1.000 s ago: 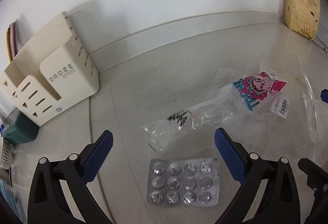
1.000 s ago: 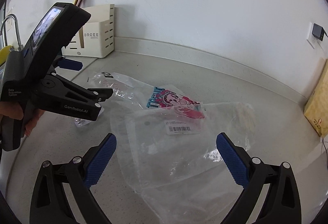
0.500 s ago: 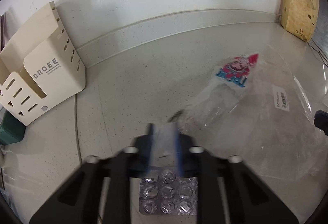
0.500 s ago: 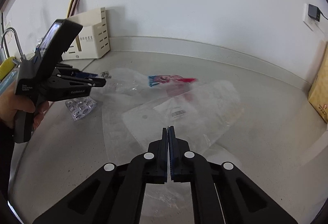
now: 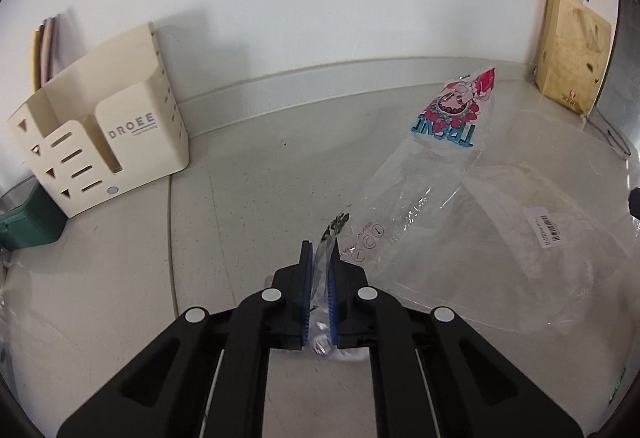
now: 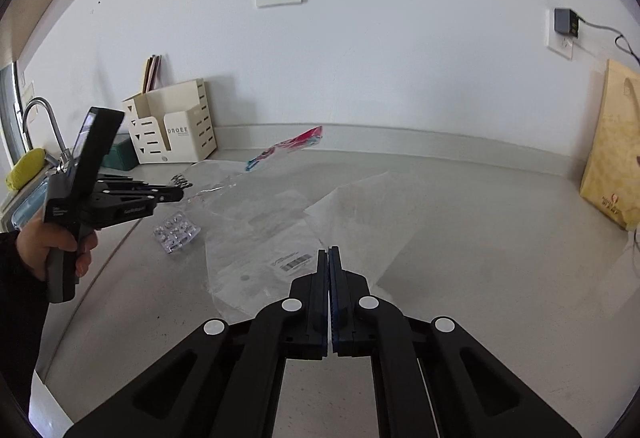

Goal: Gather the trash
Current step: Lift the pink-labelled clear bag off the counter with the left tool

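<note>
Because the left gripper (image 5: 319, 270) pinches only a corner of the clear printed plastic wrapper (image 5: 424, 181) and the right gripper (image 6: 329, 270) clamps an edge of the large clear plastic bag (image 6: 280, 230), either slick film may slip free.

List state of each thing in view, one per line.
left gripper: shut on printed wrapper
printed wrapper: pinched at one end, lifted off counter
right gripper: shut on clear bag
clear bag: edge pinched, rest spread on counter
blister pack: flat on counter, untouched

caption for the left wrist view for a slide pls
Left gripper shut on a clear printed wrapper, lifting it off the grey counter.
</note>
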{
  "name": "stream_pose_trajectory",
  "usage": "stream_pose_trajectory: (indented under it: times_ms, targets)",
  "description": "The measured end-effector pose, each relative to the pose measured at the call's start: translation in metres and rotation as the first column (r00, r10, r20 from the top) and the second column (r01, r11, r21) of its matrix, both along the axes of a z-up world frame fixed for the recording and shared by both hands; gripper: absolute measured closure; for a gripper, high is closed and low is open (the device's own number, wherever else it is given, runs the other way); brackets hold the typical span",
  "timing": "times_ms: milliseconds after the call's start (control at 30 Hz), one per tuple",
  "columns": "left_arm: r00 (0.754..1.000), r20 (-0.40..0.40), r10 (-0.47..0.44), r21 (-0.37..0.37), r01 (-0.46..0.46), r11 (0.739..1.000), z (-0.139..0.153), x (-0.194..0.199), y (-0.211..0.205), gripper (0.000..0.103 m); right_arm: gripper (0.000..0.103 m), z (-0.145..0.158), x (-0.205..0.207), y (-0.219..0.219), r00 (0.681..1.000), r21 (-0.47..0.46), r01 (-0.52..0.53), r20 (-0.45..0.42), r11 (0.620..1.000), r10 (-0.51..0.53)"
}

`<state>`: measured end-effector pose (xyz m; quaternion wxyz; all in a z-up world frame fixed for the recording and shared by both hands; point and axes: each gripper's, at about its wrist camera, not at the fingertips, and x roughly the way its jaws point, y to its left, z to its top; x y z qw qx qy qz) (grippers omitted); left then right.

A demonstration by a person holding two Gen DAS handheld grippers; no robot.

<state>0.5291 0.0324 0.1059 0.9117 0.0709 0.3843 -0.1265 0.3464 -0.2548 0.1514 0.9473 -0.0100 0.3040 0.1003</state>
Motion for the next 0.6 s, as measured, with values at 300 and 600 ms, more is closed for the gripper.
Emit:
stream_pose_trajectory:
  times_ms: [300,600]
  targets:
    - [0.997,0.072,0.035,-0.063,-0.031,0.998,0.031,-0.07,0.003,0.095,0.097,0.043,-0.045,-0.011,0.994,0.015,-0.015,0.108,1.0,0.014]
    - [0.99,0.116,0.075,-0.153,-0.057,0.987,0.055,-0.14,0.016,0.095,0.097,0.072,-0.103,-0.016,0.984,-0.003,-0.052,0.172,0.999,0.052]
